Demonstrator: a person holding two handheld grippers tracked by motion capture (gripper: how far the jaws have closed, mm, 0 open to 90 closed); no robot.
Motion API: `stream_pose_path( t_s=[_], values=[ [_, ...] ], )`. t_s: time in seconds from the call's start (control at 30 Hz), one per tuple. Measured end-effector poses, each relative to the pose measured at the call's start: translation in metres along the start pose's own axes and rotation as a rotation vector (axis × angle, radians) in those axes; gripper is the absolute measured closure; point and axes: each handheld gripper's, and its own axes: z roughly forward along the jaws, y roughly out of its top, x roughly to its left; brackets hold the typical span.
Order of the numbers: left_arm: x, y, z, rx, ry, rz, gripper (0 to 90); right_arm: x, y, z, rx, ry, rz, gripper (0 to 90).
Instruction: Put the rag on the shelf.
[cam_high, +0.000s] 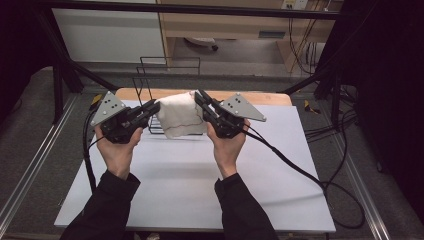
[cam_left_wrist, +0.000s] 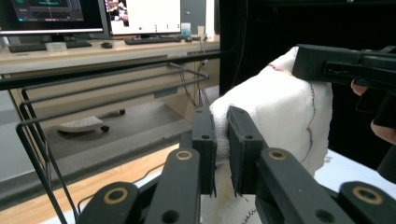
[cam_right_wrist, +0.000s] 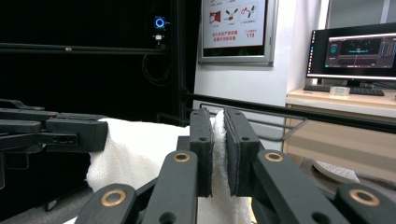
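Because each top corner of the white cloth (cam_high: 179, 116) is clamped in my left gripper (cam_high: 151, 107) and right gripper (cam_high: 201, 100), it hangs spread above the table (cam_high: 190, 170) before the wire rack (cam_high: 167, 67).

right gripper (cam_right_wrist: 218, 154) clamps white cloth (cam_right_wrist: 140, 149); left gripper (cam_right_wrist: 100, 133) grips far edge.

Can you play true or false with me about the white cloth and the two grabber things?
1. Both grippers pinch the white cloth. True: the left gripper and the right gripper each clamp a top corner.
2. The cloth lies flat on the table. False: it hangs, held up between them.
3. The cloth has coloured stitching along its edge. True.
4. The wire rack stands in front of the person's hands. False: it stands behind the cloth, at the table's far edge.
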Motion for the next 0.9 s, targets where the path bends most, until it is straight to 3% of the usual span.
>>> stream_pose_path(
  t_s=[0.63,0.9],
  values=[
    [0.021,0.022,-0.004,-0.073,0.034,-0.02,82.3,0.007,0.029,0.026,-0.042,-0.001,-0.022,82.5],
    [0.031,0.039,-0.003,-0.097,0.048,-0.023,82.4,0.008,0.041,0.037,-0.059,-0.001,-0.015,82.5]
  ],
)
